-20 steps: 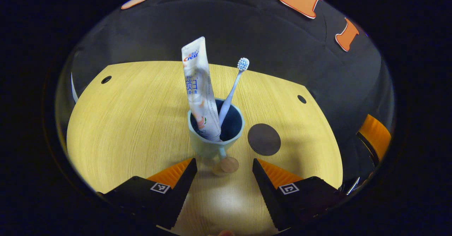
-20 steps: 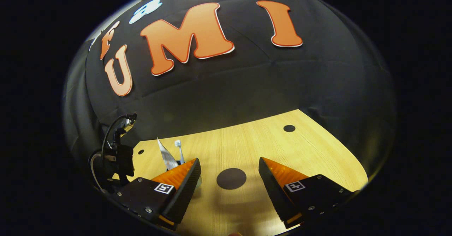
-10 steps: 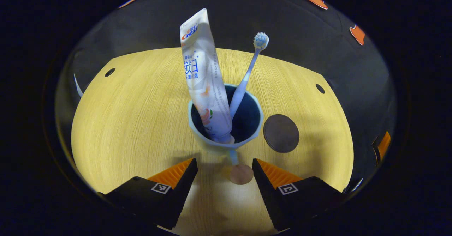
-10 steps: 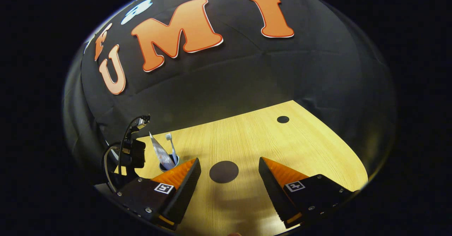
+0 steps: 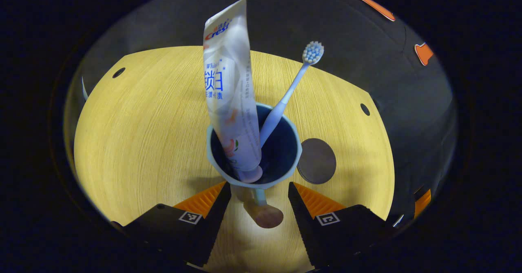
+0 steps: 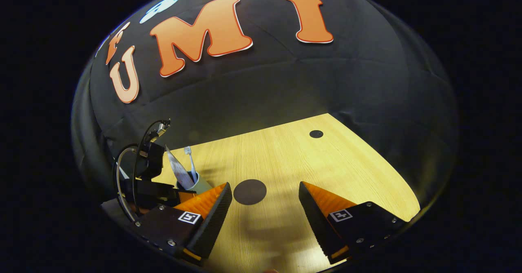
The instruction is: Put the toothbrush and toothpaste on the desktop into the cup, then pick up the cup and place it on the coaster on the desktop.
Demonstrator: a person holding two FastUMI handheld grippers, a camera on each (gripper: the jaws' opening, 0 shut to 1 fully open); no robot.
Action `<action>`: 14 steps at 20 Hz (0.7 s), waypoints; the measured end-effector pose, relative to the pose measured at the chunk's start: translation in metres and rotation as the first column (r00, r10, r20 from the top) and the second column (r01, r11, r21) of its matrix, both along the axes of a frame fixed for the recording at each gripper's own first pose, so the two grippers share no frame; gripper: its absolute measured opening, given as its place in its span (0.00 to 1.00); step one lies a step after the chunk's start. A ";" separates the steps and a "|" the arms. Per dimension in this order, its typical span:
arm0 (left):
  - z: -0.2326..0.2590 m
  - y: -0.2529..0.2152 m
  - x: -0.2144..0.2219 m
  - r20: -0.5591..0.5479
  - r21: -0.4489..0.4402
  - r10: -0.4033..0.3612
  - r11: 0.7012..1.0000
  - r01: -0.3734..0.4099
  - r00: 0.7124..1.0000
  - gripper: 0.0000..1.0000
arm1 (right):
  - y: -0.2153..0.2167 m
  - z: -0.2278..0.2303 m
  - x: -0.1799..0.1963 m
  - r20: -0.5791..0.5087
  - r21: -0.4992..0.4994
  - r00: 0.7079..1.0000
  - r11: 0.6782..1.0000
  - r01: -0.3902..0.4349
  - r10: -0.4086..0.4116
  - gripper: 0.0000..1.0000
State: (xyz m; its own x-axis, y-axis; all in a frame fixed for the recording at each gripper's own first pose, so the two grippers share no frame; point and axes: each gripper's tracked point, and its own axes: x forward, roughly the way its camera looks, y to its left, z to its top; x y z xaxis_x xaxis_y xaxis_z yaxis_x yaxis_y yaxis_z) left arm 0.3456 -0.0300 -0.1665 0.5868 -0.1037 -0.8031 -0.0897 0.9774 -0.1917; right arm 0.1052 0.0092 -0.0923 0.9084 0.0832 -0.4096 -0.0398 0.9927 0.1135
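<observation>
I see the cup (image 5: 255,150) upright on the desk (image 5: 142,134), its stalk-like handle (image 5: 261,207) reaching toward me between my left gripper's (image 5: 257,191) wide-spread fingers, neither touching. Inside the cup, the toothpaste (image 5: 230,89) stands cap down, tilted slightly left; the toothbrush (image 5: 291,87) leans right, bristles up. The coaster (image 5: 317,160) lies flat just right of the cup. My right gripper (image 6: 265,193) hangs open near the coaster (image 6: 249,191).

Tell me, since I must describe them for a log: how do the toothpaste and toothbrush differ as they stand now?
The toothpaste is a broad, flat printed tube, standing nearly upright; the toothbrush is a thin plain stick leaning off to the right. The toothpaste reaches higher than the toothbrush's bristled head. Both stand inside the cup.
</observation>
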 end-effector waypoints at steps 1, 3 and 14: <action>-0.001 0.000 -0.003 -0.013 -0.003 0.003 1.000 -0.003 1.000 0.86 | 0.000 0.000 0.000 0.002 0.001 1.000 1.000 0.003 -0.003 0.99; -0.005 -0.003 -0.007 -0.030 -0.015 0.007 1.000 -0.007 1.000 0.86 | 0.000 -0.004 -0.001 -0.017 0.006 1.000 1.000 0.000 0.000 0.98; -0.016 0.008 0.001 -0.060 0.037 0.035 0.999 -0.033 0.998 0.62 | -0.004 -0.013 -0.006 -0.059 -0.021 0.998 1.000 -0.015 0.013 0.99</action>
